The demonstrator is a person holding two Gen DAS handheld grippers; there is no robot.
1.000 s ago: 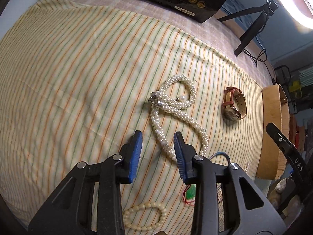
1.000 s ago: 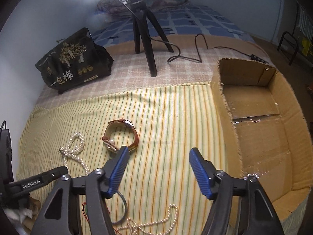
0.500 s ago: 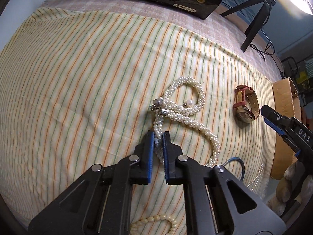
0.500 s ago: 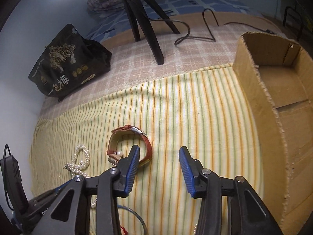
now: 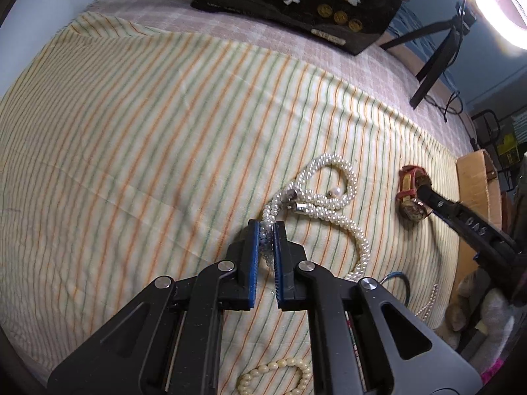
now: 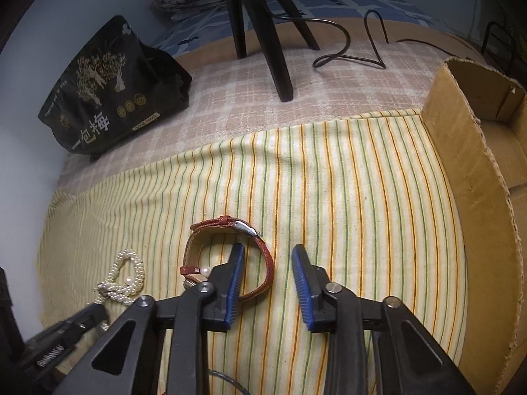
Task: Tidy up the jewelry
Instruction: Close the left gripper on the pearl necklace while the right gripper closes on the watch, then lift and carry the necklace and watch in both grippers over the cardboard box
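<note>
My left gripper (image 5: 266, 227) is shut on a thick white pearl necklace (image 5: 332, 194) that lies looped on the striped cloth (image 5: 148, 138); the necklace also shows in the right wrist view (image 6: 126, 278). My right gripper (image 6: 268, 265) is open, its jaws straddling one side of the red-strapped watch (image 6: 230, 250), with the left finger inside the strap loop. The watch lies to the right of the necklace in the left wrist view (image 5: 410, 191). An open cardboard box (image 6: 477, 171) stands at the right edge of the cloth.
A cream bead bracelet (image 5: 273, 375), a blue ring (image 5: 400, 283) and a thin pearl strand (image 5: 428, 302) lie near me. A black snack bag (image 6: 112, 92) and a tripod (image 6: 263, 29) with its cable (image 6: 349, 42) stand at the back.
My left gripper closed on the pearl necklace and its strand has lifted slightly. My right gripper moved forward and down until its jaws straddle the watch strap.
</note>
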